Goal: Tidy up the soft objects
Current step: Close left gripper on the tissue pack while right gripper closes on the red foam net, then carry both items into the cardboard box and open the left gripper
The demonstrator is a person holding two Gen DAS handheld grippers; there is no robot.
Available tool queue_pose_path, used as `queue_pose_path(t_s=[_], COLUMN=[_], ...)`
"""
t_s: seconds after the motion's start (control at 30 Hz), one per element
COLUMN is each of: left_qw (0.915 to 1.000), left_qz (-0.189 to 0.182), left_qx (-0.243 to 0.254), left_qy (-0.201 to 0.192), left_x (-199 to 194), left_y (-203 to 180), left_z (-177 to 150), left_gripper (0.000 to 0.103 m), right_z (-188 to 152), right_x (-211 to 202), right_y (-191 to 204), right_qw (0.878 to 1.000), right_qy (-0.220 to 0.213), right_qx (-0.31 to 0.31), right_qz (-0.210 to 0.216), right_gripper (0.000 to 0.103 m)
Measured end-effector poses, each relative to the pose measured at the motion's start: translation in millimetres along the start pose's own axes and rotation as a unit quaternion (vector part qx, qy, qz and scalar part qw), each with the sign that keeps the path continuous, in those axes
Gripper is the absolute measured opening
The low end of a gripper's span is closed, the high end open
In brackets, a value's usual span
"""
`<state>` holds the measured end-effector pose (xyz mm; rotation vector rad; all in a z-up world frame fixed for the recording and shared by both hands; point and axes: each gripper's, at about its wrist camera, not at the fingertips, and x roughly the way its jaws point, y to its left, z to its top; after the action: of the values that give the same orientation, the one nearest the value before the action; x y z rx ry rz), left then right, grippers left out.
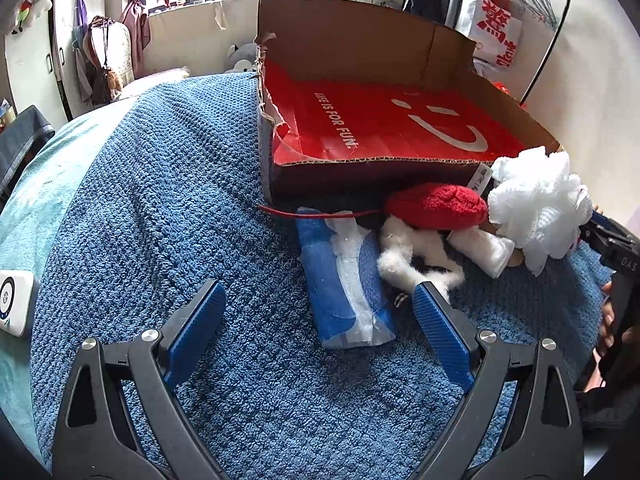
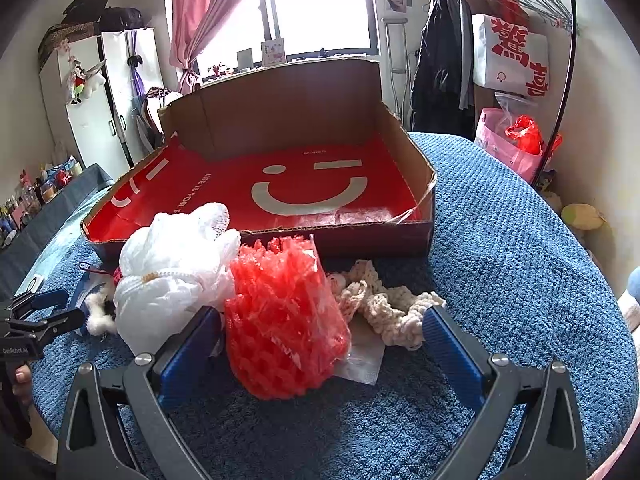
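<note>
Progress: nothing stowed yet, by the look of it. The cardboard box (image 2: 408, 152), its floor lined with a red smiley-face sheet, stands empty on the blue knitted blanket (image 1: 160, 208). Every soft item lies outside it, in a row along its near wall. All placements remain to be done.

Items, from the left gripper's side across to the right's:
- Blue-and-white tissue packet (image 1: 346, 280), flat on the blanket, lying lengthwise toward the box.
- Loose white cotton stuffing (image 1: 400, 256), just beside the packet, touching the red piece.
- Red knitted piece (image 1: 438, 205) with a trailing red cord, against the box wall.
- Small white roll (image 1: 486, 246), below the red piece.
- White mesh bath pouf (image 2: 172, 268), resting at the box's near corner.
- Red foam fruit net in a clear bag (image 2: 284, 320), touching the pouf.
- Cream crocheted piece (image 2: 384, 304), on a clear sheet just beside the net.

Left gripper (image 1: 318, 306): released, jaws spread wide, holding nothing. The tissue packet lies between and just ahead of its fingertips, nearer the right-hand pad, not touched. The stuffing sits right at that pad's tip.

Right gripper (image 2: 322, 330): released, jaws wide, holding nothing. The red foam net sits between its fingers, close to the left-hand pad; whether it touches cannot be told. The crocheted piece reaches the right-hand fingertip.

Judgement: each gripper is lined up on a first pick, packet on the left and net on the right.
</note>
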<state>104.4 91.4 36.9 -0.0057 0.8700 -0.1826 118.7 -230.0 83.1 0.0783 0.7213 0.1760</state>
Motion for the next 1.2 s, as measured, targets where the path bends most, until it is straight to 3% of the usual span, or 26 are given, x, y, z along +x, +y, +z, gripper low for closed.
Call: queue_pose_path(t_s=[0.3,0.5,0.63,0.7,0.73,0.77,0.93,1.2], left_qw=[0.9982,0.9985,0.9986,0.9985,0.9986,0.9987,0.9985,0.9977], left_qz=[0.045,0.042,0.035,0.036,0.032,0.026,0.028,0.017], left_qx=[0.039,0.035,0.040,0.041,0.043,0.044,0.042,0.033], left_qy=[0.010,0.001,0.005,0.004,-0.001,-0.004,-0.022,-0.056], left_x=[1,1,14,20,20,20,10,-18], left_y=[5,2,-6,-9,-9,-10,-13,-10], left_z=[-5,-1,5,8,8,9,11,22], left_gripper=[0.095,0.095,0.074,0.067,0.054,0.042,0.026,0.023], right_z=[0,-3,-2,-2,-1,-1,1,17], right_x=[-1,2,2,2,2,3,-13,-28], right_y=[-1,2,5,6,7,8,10,3], right_qw=[1.000,1.000,1.000,1.000,0.999,0.999,0.998,0.996], right_qy=[0.000,0.000,-0.007,-0.013,-0.012,-0.010,-0.048,-0.073], right_qx=[0.000,-0.010,-0.019,-0.027,-0.030,-0.033,-0.042,-0.032], right_qz=[-0.005,-0.004,-0.002,0.003,0.015,0.023,0.025,0.035], right_gripper=[0.103,0.103,0.096,0.085,0.066,0.052,0.051,0.051])
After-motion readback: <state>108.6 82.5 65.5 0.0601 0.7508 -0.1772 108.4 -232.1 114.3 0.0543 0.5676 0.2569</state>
